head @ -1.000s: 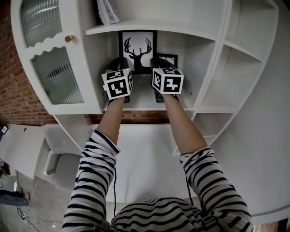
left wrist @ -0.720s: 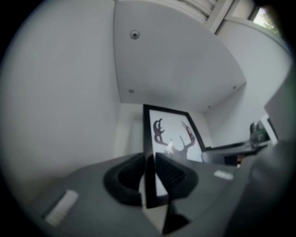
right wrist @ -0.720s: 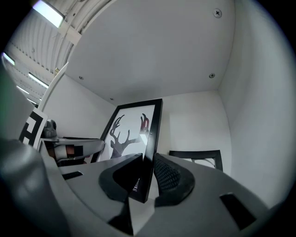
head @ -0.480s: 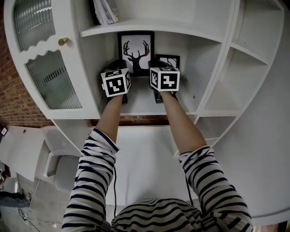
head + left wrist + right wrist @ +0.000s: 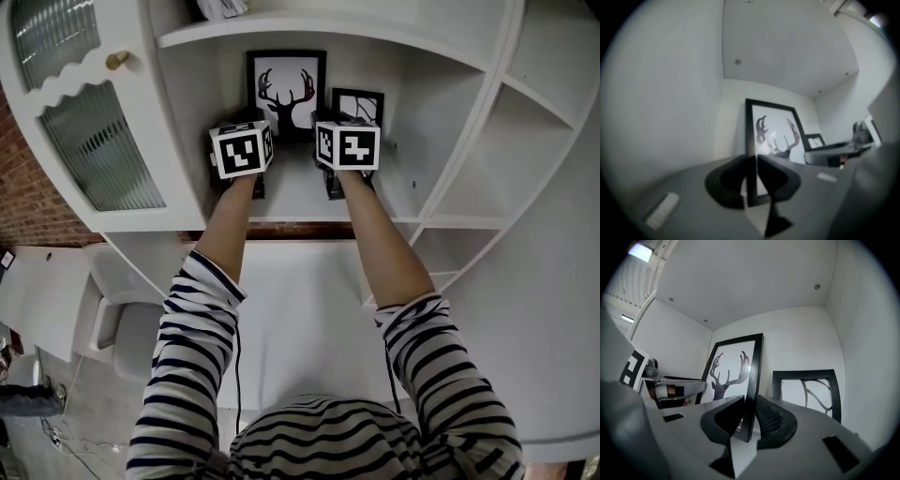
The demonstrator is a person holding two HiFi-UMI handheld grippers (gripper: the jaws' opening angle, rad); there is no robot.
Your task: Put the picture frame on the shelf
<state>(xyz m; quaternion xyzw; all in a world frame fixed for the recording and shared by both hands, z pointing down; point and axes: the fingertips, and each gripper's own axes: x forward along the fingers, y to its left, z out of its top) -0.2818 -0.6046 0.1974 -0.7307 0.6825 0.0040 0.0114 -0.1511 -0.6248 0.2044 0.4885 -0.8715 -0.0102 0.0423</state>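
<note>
The black picture frame (image 5: 286,89) with a deer silhouette stands inside the middle shelf bay and leans back toward the rear wall. My left gripper (image 5: 246,122) is shut on its left edge. The black edge runs between the jaws in the left gripper view, where the left gripper (image 5: 751,183) sits low before the frame (image 5: 776,136). My right gripper (image 5: 330,124) is shut on the right edge. The right gripper view shows the right gripper (image 5: 750,420) clamping the frame (image 5: 733,371) near its lower corner.
A smaller black frame (image 5: 358,105) (image 5: 808,392) stands against the back wall just right of the deer frame. The white shelf board (image 5: 291,202) lies under both grippers. A ribbed-glass cabinet door (image 5: 94,141) with a brass knob (image 5: 117,61) is at left; side compartments (image 5: 487,159) are at right.
The head view has shifted, so the shelf bay sits higher in the picture. Both grippers stay shut on the frame's edges, and sit slightly closer to the back wall.
</note>
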